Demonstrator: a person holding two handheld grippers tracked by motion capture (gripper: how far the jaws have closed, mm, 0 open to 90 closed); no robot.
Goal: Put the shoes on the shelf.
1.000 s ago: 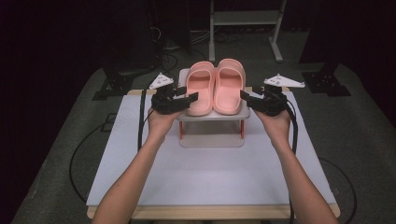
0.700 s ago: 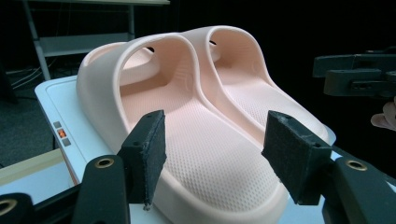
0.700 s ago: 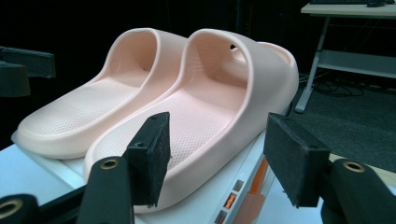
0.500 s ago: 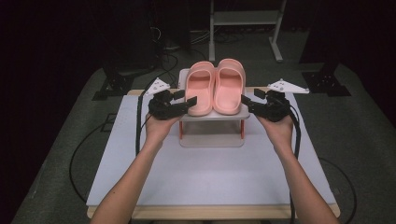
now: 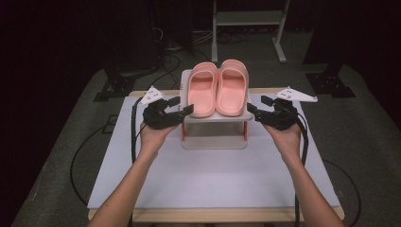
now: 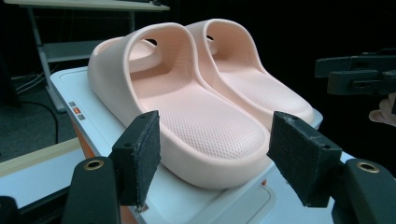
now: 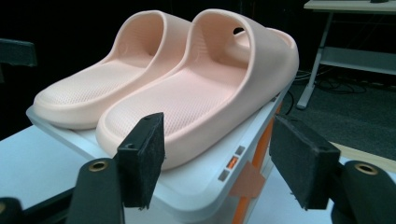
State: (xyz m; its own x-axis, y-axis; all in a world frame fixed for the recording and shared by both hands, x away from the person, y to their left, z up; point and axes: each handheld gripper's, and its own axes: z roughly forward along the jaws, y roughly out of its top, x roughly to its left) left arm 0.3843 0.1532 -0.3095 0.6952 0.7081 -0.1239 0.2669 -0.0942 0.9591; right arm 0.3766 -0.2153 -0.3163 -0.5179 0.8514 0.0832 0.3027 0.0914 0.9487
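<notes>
The left gripper (image 5: 188, 110) and the right gripper (image 5: 249, 108) both stand wide, holding nothing, one at each near corner of a white stand (image 5: 215, 117). The left gripper view looks along its spread pads (image 6: 138, 156) at the heel of the left pink slide sandal (image 6: 187, 112); the right gripper view frames the right sandal (image 7: 205, 88) and orange panels (image 7: 247, 179) under the stand's top. From the high view, both sandals sit side by side atop the stand on the far middle of the white table (image 5: 213, 179).

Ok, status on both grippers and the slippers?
Left gripper open, right gripper open, flanking the rack. Pink slippers paired on top, untouched. Nothing blocking.
</notes>
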